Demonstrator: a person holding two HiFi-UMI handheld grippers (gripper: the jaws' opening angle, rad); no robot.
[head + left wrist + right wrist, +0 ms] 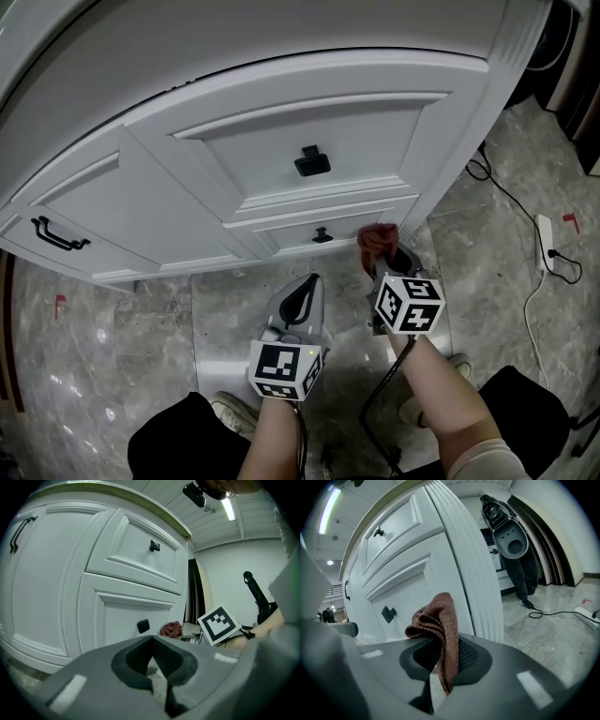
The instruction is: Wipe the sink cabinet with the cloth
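Cloth (pixel 436 625): rust-brown knit, judged soft, light and limp; best held by a gathered edge. Pinched in right gripper (pixel 440 670), by sink cabinet (pixel 309 122) base, 1 o'clock of left gripper (pixel 152 667). Left gripper: pressed together, empty.

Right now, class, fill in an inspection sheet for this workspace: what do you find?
Surface: white sink cabinet, panelled front, black knobs and handle; no marks seen.
Job's things: reddish-brown cloth, bunched near the cabinet's lower right corner.
Clutter: red tape marks on the grey stone floor.
Grippers: right gripper shut on the cloth; left gripper shut, empty, back from the cabinet.
Cables: white power strip with black cable on the floor, right of the cabinet.
Surroundings: dark appliance against the wall.
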